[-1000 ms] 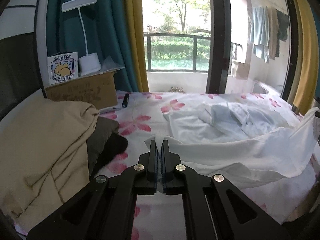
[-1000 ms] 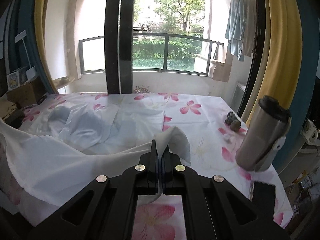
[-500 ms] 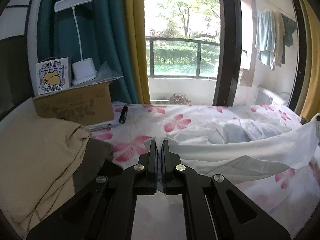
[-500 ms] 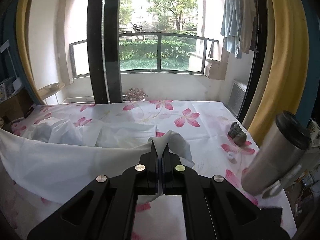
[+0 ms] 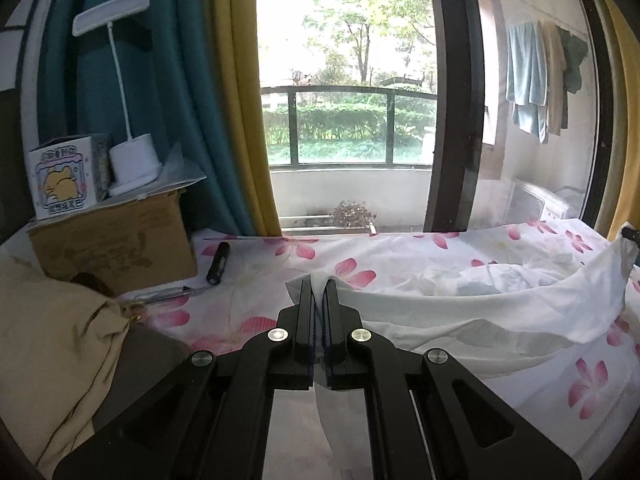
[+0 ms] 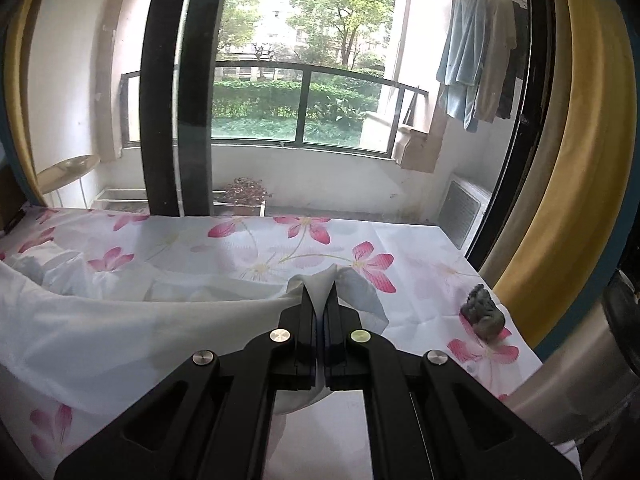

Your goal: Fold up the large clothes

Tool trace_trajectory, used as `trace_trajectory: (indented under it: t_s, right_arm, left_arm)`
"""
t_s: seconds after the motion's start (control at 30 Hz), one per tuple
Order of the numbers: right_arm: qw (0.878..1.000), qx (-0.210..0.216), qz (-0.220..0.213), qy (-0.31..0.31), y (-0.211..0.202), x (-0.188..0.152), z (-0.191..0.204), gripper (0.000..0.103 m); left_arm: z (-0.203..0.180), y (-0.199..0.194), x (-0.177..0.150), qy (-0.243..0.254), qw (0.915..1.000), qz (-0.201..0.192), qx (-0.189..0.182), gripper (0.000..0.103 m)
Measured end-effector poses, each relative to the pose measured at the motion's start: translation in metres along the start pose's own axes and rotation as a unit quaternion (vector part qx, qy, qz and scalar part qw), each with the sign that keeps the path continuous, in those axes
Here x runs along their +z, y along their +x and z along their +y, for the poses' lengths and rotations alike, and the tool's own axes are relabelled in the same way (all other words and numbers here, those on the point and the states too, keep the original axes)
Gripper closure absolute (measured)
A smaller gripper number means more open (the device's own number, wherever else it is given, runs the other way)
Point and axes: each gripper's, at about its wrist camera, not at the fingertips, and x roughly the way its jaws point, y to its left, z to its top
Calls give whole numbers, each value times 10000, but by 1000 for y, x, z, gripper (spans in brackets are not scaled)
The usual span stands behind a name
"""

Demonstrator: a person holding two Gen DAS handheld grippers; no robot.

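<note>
A large white garment lies on a bed with a pink-flowered sheet. My left gripper is shut on one corner of it, and the cloth stretches from there to the right. My right gripper is shut on the other corner of the white garment, and the cloth stretches to the left. The held edge hangs lifted between the two grippers above the bed. The rest of the garment lies crumpled behind that edge.
Left: a beige pillow or blanket, a cardboard box with a white lamp, a black flashlight. Right: a steel tumbler and a small dark object. Balcony window behind the bed.
Both grippers have risen and moved forward with the garment's edge. The cloth between them has been pulled taut and lifted, and it covers more of the crumpled part behind.
</note>
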Motion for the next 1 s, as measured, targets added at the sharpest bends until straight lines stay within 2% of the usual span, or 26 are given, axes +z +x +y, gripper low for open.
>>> trace_trajectory:
  t_s: [0.43,1.0]
  right_arm:
    - [9991,139,271,279,49,13,1,101]
    - [9966,155,766,268,105,13,9,101]
  left_arm:
    - [13,60,18,-308,9989,353,-51,99]
    - [26,124,2,-744,9927,934,155,99]
